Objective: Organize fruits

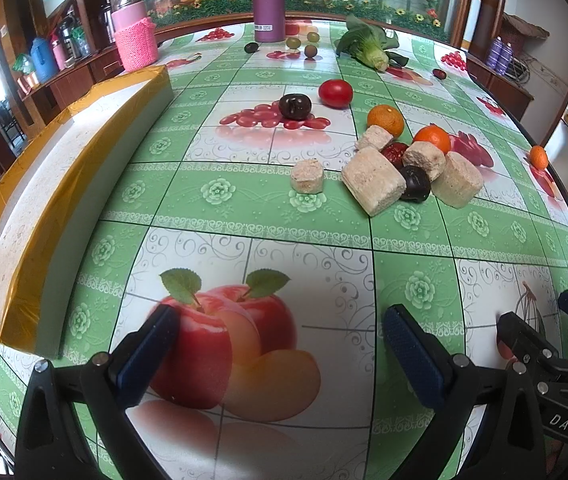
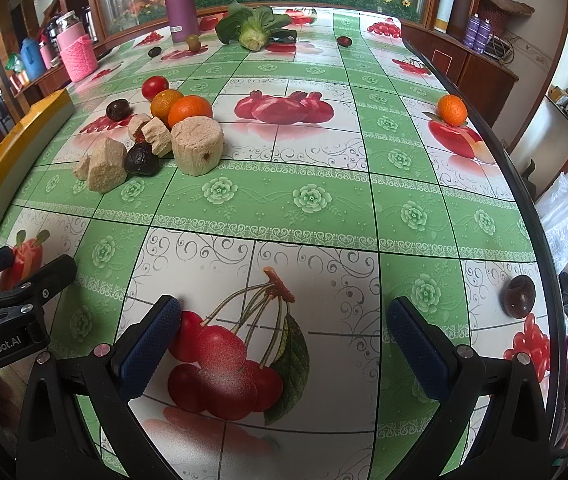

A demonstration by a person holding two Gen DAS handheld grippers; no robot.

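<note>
Fruit lies scattered on the fruit-print tablecloth. A tomato (image 1: 335, 93), a dark plum (image 1: 295, 107) and two oranges (image 1: 385, 121) sit beside a pile of beige chunks (image 1: 372, 185), with another plum (image 1: 415, 188) among them. In the right wrist view a lone orange (image 2: 452, 110) and a dark plum (image 2: 519, 296) lie near the right table edge. My left gripper (image 1: 280, 356) is open and empty over a printed apple, well short of the pile. My right gripper (image 2: 284, 346) is open and empty over printed cherries.
A white foam box with yellow tape (image 1: 44, 216) runs along the left. At the far end stand a purple bottle (image 1: 268, 0), a pink jar (image 1: 134, 36), a leafy green vegetable (image 1: 368, 46) and small round fruits (image 1: 294, 43). The table edge (image 2: 540, 240) curves close on the right.
</note>
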